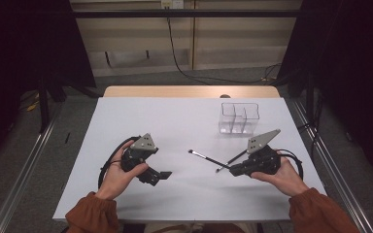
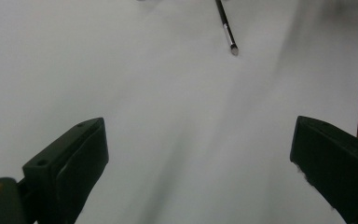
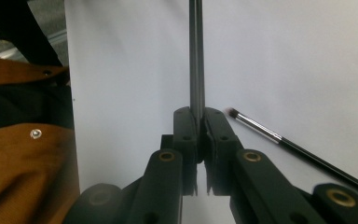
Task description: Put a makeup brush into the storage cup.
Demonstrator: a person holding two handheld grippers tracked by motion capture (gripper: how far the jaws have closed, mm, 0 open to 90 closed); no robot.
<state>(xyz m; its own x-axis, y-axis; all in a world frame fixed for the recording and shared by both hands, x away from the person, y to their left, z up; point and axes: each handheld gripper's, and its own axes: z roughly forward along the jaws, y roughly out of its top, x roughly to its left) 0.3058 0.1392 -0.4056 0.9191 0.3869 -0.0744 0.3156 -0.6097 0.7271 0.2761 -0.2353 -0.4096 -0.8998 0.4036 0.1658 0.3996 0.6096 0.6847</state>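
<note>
The right tongs [image 1: 232,168] clamp one thin black brush [image 1: 209,159] just above the white bench [image 1: 175,121]. A second brush [image 1: 232,158] lies beside them. The left tongs [image 1: 164,175] gape wide, empty.

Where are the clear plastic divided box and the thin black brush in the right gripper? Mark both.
clear plastic divided box [image 1: 233,127], high view, front wall.
thin black brush [image 3: 196,56], right gripper view, handle ahead of the shut jaws.
</note>
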